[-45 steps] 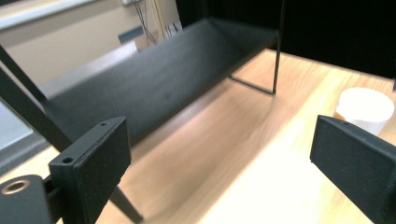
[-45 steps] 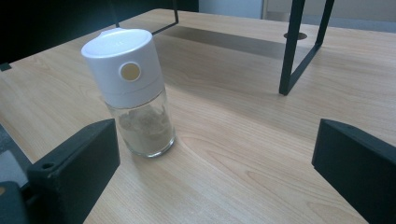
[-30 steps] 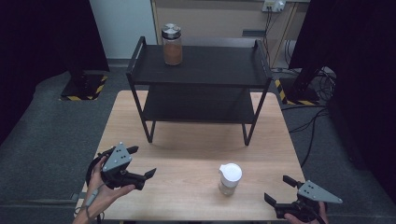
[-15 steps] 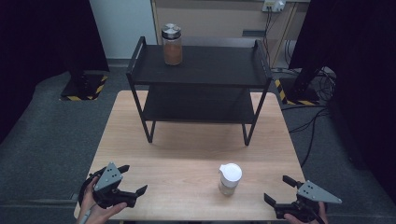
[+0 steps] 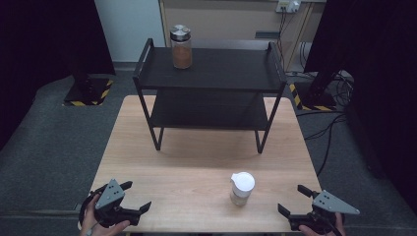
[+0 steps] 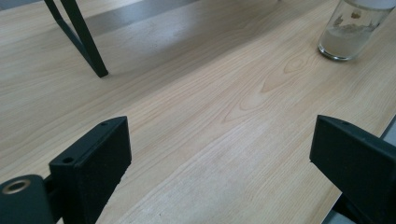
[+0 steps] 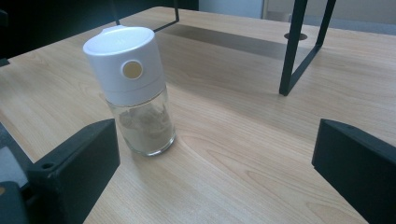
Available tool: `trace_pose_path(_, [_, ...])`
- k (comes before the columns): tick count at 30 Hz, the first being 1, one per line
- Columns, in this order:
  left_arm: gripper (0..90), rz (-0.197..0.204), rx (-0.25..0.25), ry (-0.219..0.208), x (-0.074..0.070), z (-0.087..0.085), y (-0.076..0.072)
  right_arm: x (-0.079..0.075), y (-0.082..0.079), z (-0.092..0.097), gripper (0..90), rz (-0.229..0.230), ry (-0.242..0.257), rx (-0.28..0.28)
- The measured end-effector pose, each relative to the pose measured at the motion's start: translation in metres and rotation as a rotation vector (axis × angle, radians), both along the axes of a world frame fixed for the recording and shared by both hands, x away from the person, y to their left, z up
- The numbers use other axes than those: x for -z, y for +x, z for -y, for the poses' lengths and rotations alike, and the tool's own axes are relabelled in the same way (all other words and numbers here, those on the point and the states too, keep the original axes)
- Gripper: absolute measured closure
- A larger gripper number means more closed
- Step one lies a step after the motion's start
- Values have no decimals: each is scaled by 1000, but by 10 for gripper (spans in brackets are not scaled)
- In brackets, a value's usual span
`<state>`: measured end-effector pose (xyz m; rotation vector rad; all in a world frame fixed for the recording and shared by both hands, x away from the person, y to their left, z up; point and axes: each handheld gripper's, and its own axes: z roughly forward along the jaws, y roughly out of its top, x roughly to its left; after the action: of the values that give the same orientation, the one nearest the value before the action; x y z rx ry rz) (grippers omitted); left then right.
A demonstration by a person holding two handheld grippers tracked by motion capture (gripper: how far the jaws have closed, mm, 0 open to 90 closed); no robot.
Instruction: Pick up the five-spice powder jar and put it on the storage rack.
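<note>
A glass shaker with a white cap (image 5: 242, 188) (image 7: 134, 91) stands upright on the wooden table (image 5: 196, 167), front right of centre; it also shows at the top right of the left gripper view (image 6: 351, 28). My left gripper (image 5: 129, 196) (image 6: 219, 168) hovers open at the table's front left corner, held by a hand, nothing between its jaws. My right gripper (image 5: 292, 200) (image 7: 215, 172) is open at the front right corner, a short way right of the shaker. A jar with a metal lid and brown contents (image 5: 181, 47) stands on the top of the black shelf rack (image 5: 211, 73).
The two-tier black rack stands on the table's far half; its legs (image 6: 79, 37) (image 7: 299, 46) reach down to the tabletop. Grey carpet surrounds the table. Cables (image 5: 329, 128) lie on the floor at the right, and dark curtains hang on both sides.
My left gripper has pulled back toward the table's front left corner, away from the middle. The right gripper and the shaker have stayed put.
</note>
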<state>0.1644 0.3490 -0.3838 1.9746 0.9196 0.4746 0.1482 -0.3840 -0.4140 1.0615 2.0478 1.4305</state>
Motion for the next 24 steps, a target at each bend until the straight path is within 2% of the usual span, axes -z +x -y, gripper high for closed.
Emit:
trace_pose_path(6, [49,11,-15,-14,6,-4,-3,0,0,0,13,0,-3,0])
trace_pose_path(18, [40,45,-9,-63,12,-11,-5,0,1,0,13,-2,0,1])
trace_pose_path(24, [36,99,-35,-140,18,-22,-12,0,1,0,13,0,0,-2])
